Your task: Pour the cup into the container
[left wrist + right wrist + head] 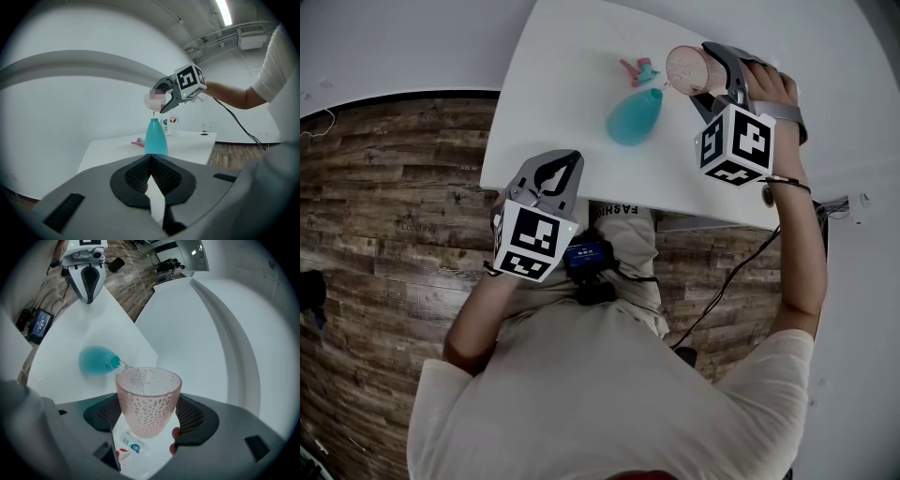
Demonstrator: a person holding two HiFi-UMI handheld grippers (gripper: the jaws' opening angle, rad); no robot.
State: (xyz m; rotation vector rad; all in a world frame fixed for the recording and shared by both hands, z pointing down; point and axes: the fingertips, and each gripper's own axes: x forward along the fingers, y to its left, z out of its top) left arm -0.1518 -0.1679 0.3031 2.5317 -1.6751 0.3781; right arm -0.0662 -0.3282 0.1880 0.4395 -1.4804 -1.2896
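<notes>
A teal bottle (pixel 634 117) stands open on the white table (pixel 562 84). My right gripper (pixel 709 73) is shut on a dimpled pink cup (pixel 685 68), held tipped on its side just above and to the right of the bottle's mouth. In the right gripper view the cup (pixel 149 399) sits between the pads, and a thin stream (pixel 123 365) runs from its rim to the bottle (pixel 96 360). My left gripper (pixel 555 167) hovers at the table's near edge, shut on nothing. From the left gripper view the bottle (pixel 155 137) stands ahead with the cup (pixel 154 100) over it.
A small pink and teal cap (pixel 637 70) lies on the table behind the bottle. Two little labelled bottles (pixel 170 123) stand farther back on the table. A black cable (pixel 727 281) hangs off the table's right side over the wooden floor (pixel 384 197).
</notes>
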